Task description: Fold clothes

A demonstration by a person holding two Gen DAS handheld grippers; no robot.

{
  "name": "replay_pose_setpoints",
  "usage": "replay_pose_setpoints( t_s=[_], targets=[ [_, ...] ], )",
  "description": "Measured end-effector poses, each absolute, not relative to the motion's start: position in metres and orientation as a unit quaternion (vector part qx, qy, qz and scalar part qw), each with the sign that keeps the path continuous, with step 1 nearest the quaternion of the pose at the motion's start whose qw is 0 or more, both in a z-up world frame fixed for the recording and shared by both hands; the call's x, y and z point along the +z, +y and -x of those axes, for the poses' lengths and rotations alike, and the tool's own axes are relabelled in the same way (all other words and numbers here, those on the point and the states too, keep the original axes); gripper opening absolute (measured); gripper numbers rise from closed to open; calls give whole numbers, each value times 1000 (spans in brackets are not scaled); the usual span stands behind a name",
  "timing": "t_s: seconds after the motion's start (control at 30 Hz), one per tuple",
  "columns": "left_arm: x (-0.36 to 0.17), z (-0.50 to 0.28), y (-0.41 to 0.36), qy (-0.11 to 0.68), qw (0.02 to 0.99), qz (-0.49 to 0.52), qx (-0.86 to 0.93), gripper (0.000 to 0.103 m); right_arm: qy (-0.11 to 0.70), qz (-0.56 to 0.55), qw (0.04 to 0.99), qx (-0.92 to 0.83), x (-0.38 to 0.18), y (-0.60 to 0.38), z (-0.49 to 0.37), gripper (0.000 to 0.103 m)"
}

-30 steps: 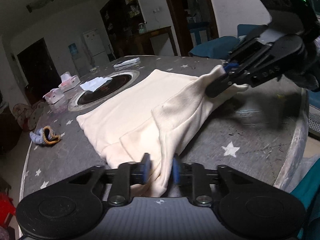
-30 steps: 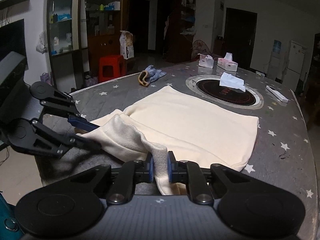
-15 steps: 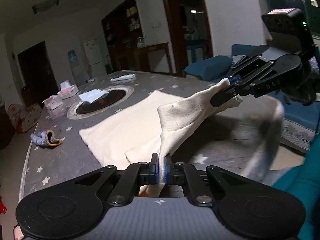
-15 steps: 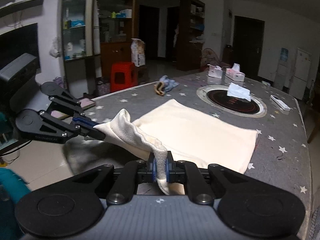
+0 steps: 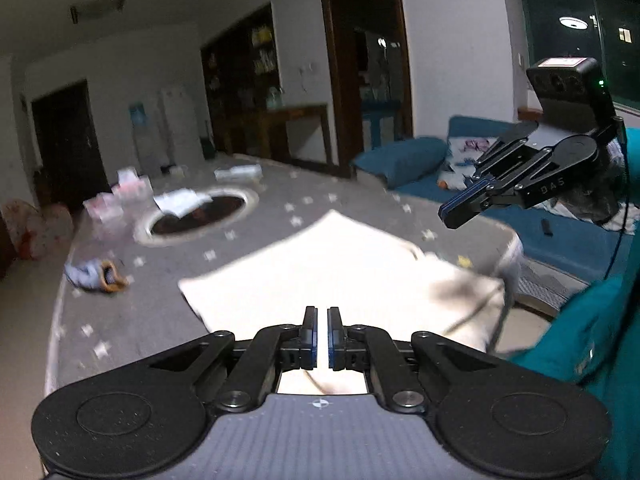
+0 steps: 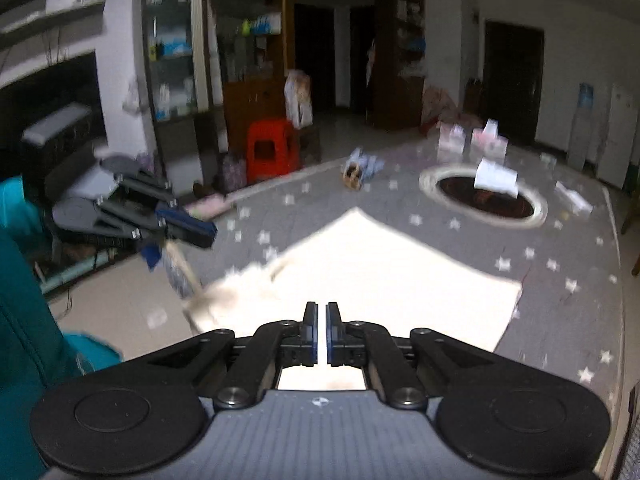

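A: Where's the cream garment (image 5: pixel 340 268) seen?

B: It's laid on the grey star-print table (image 5: pixel 120 320), near edge rumpled and bunched twd the table's rim; far corner lies flat, pointed at the round inset burner (image 5: pixel 200 216). Frames are blurred, so fold detail can't be made out.

A: L gripper (image 5: pixel 322 338) – jaws?

B: Nearly closed, only a thin slit left btwn the pads. No cloth is seen pinched btwn them; garment is visible below, not gripped.

A: And the R gripper (image 6: pixel 321 334)?

B: Same: pads drawn almost together, narrow gap, no fabric btwn them. It's held above the garment (image 6: pixel 392 272). In the L view it's seen raised over the table's right side (image 5: pixel 466 208), fingers together, apart from the cloth.

A: Other items noted?

B: A blue-and-tan cloth bundle (image 5: pixel 96 278) near the table's left edge, tissue boxes (image 6: pixel 472 142) past the burner (image 6: pixel 484 200), a white paper (image 6: pixel 494 176) on the burner. A red stool (image 6: pixel 270 154) is seen on the floor beyond the table.
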State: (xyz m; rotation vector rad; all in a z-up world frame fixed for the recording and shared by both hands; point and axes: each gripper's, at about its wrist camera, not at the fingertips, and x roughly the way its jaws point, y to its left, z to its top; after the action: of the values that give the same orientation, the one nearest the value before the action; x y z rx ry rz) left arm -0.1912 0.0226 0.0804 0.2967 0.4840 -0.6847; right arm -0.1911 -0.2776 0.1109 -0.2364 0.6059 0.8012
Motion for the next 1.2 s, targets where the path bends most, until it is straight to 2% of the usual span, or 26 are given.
replay_pose_setpoints(
  t_s=[0.13, 0.23, 0.37, 0.4, 0.67, 0.77, 0.87, 1.0, 1.2],
  targets=[
    [65, 191, 24, 267, 893, -154, -328, 9, 314, 127, 861, 380, 97, -279, 194, 8],
    [55, 192, 26, 289, 891, -152, -316, 18, 327, 132, 855, 380, 89, -281, 197, 11],
    [45, 197, 22, 305, 882, -157, -322, 22, 338, 139, 849, 381, 81, -281, 196, 16],
    [43, 199, 20, 308, 879, -159, -327, 23, 340, 142, 848, 380, 79, -281, 195, 20],
    [23, 217, 10, 330, 861, -167, -350, 25, 356, 150, 844, 373, 63, -284, 208, 25],
    [14, 225, 7, 334, 856, -178, -353, 35, 362, 157, 842, 367, 55, -286, 218, 28],
    [2, 227, 2, 347, 847, -176, -361, 37, 359, 181, 840, 363, 47, -285, 230, 34],
    [-16, 220, -8, 377, 834, -148, -375, 42, 349, 200, 840, 365, 44, -283, 245, 39],
    [-31, 199, -3, 424, 817, -13, -392, 51, 331, 224, 841, 365, 41, -281, 262, 44]
  ],
)
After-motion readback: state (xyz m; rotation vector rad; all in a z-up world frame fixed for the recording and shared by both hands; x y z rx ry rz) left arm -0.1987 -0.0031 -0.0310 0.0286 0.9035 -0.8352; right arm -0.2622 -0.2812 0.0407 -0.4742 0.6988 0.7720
